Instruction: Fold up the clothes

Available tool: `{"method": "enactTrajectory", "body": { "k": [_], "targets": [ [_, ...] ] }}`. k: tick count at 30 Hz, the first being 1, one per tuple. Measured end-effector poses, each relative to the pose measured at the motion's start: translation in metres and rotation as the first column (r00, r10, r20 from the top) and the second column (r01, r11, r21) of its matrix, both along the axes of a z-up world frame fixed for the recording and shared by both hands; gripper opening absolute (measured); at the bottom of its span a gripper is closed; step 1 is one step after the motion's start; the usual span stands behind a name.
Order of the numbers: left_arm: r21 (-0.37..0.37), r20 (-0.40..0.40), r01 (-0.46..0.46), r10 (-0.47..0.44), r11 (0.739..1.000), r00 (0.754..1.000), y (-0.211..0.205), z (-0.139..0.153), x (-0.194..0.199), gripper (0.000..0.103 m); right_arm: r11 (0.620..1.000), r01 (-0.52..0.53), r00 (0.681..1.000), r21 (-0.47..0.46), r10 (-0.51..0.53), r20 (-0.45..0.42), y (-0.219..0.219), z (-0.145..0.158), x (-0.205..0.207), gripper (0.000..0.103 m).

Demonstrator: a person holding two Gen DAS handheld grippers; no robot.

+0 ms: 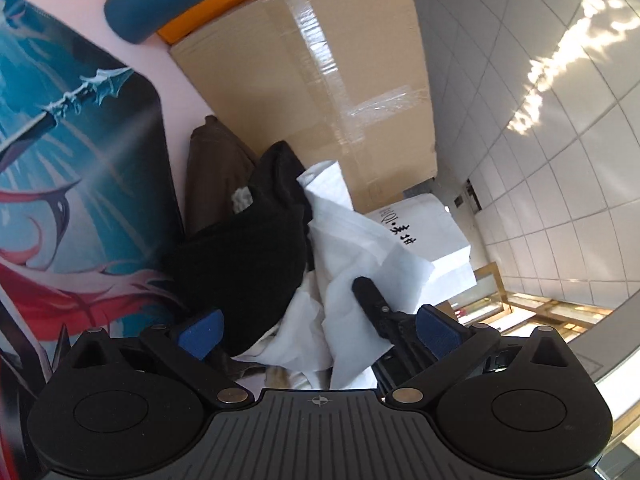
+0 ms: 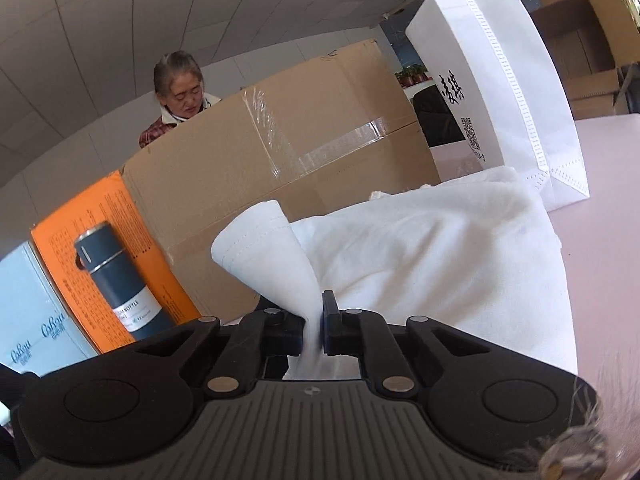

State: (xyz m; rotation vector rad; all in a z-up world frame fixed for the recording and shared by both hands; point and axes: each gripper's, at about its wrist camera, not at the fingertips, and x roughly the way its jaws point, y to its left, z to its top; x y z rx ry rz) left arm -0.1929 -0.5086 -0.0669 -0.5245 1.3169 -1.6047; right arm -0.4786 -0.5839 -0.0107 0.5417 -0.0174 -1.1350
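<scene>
Right wrist view: right gripper (image 2: pixel 314 330) pinches white garment (image 2: pixel 420 264), lifting its edge to fold; left gripper (image 1: pixel 316 334) gapes empty over the clothes pile (image 1: pixel 248 248).

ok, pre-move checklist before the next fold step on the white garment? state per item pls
1. Right gripper pinching white garment: ok, jaws shut on a gathered fold.
2. Left gripper free to grasp: ok, open, nothing between its jaws.
3. White garment free of other clothes: not ok, black garment lies bunched against it.
4. Flat fold space: cannot tell, cardboard box and white bag stand close.
5. Which part of the garment is held: cannot tell.
</scene>
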Motion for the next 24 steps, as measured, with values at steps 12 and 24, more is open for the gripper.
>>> {"method": "enactTrajectory", "body": {
  "k": [12,24],
  "targets": [
    [-0.272,0.385,-0.052,0.159,0.961,0.909,0.011,0.026,-0.038,0.102,0.999,0.021,0.982,-0.037,-0.014,0.188,0.016,0.008,-0.051,0.008],
    [-0.187,0.425,-0.069,0.144,0.98,0.894,-0.018,0.008,-0.024,0.009,0.998,0.053,0.973,-0.027,-0.045,0.226,0.016,0.011,-0.065,0.006]
  ]
}}
